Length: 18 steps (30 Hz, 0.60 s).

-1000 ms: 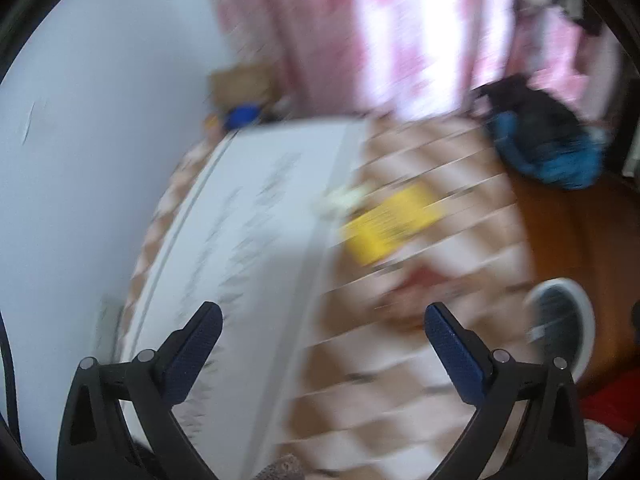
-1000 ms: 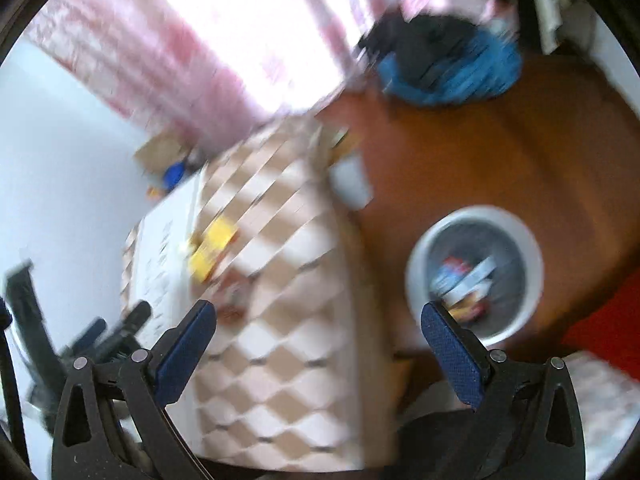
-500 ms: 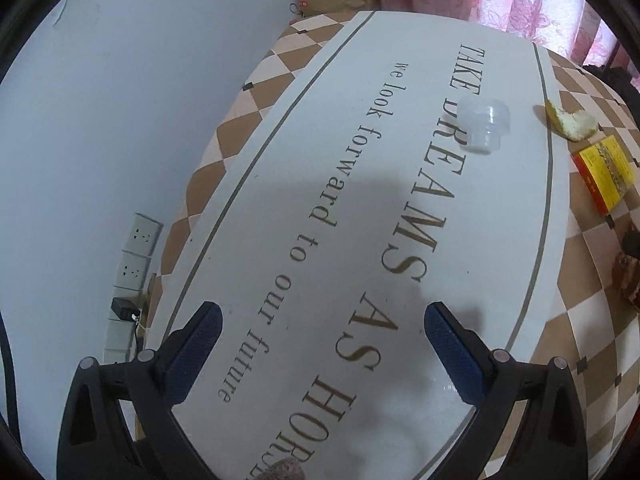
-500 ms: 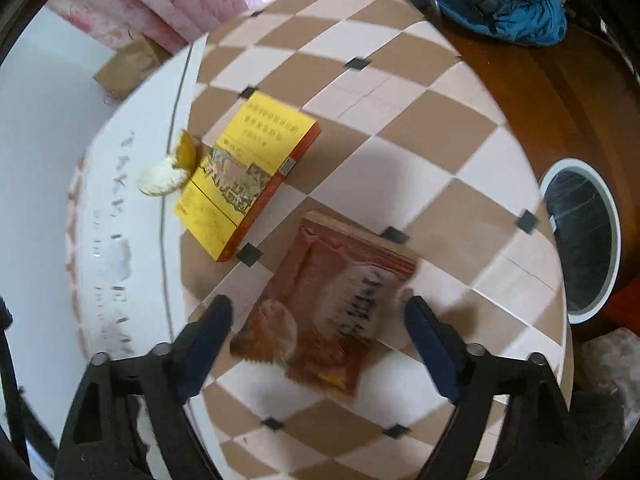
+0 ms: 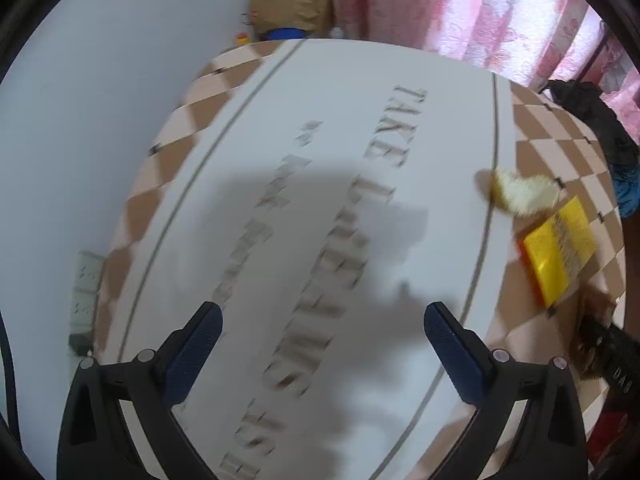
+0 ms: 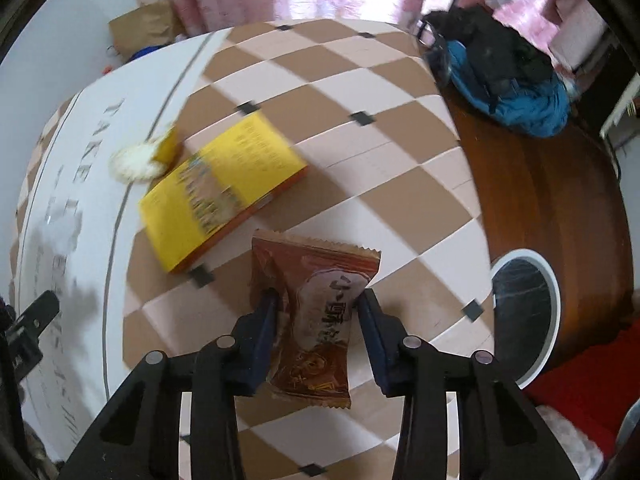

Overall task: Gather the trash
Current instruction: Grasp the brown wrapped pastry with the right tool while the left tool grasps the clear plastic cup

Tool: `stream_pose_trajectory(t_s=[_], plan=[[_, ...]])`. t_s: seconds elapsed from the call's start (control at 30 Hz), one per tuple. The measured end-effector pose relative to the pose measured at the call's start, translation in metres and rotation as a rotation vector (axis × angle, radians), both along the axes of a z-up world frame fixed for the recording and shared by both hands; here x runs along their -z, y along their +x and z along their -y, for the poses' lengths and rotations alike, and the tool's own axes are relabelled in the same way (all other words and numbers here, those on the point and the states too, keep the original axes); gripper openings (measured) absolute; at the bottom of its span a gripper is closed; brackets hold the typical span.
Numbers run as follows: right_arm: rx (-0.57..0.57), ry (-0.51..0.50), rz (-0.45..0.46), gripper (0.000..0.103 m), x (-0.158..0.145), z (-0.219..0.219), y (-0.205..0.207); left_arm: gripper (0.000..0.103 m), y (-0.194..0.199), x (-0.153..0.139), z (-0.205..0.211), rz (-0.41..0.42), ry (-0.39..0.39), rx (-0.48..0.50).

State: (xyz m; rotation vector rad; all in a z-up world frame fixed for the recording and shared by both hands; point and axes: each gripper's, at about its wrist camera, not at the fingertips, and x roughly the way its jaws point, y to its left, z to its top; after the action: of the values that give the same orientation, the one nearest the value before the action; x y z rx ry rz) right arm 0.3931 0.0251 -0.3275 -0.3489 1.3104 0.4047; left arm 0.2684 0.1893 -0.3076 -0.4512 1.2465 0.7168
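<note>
My right gripper (image 6: 316,300) is shut on a brown snack wrapper (image 6: 316,304), which buckles between the pads just above the checkered tablecloth (image 6: 360,80). A yellow box (image 6: 216,192) lies just beyond it, and a piece of peel (image 6: 138,160) lies to the box's left. A white trash bin (image 6: 528,312) stands on the floor to the right of the table. My left gripper (image 5: 320,344) is open and empty above the white lettered band (image 5: 320,220). The peel (image 5: 524,196) and the yellow box (image 5: 556,248) also show at the right of the left wrist view.
A brown paper bag (image 5: 288,8) stands on the floor beyond the table by pink curtains (image 5: 480,20). A blue and black bundle of cloth (image 6: 508,80) lies on the wooden floor at the right. A wall socket strip (image 5: 86,280) is on the left wall.
My right gripper has closed on the brown wrapper, which now crumples between the pads. My left gripper has shifted; the clear plastic cup seen half a second ago is out of view.
</note>
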Motion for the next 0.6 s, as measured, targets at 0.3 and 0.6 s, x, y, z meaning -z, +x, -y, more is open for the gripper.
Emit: stream_pose_trajectory(t_s=[0.3, 0.6], plan=[[0.009, 0.018, -0.014, 0.041, 0.003, -0.012, 0.017, 0.078, 0.042, 0.009, -0.008, 0.018, 0.023, 0.076], [0.0, 0.021, -0.006, 0.041, 0.006, -0.014, 0.024, 0.037, 0.039, 0.012, -0.007, 0.041, 0.025, 0.075]])
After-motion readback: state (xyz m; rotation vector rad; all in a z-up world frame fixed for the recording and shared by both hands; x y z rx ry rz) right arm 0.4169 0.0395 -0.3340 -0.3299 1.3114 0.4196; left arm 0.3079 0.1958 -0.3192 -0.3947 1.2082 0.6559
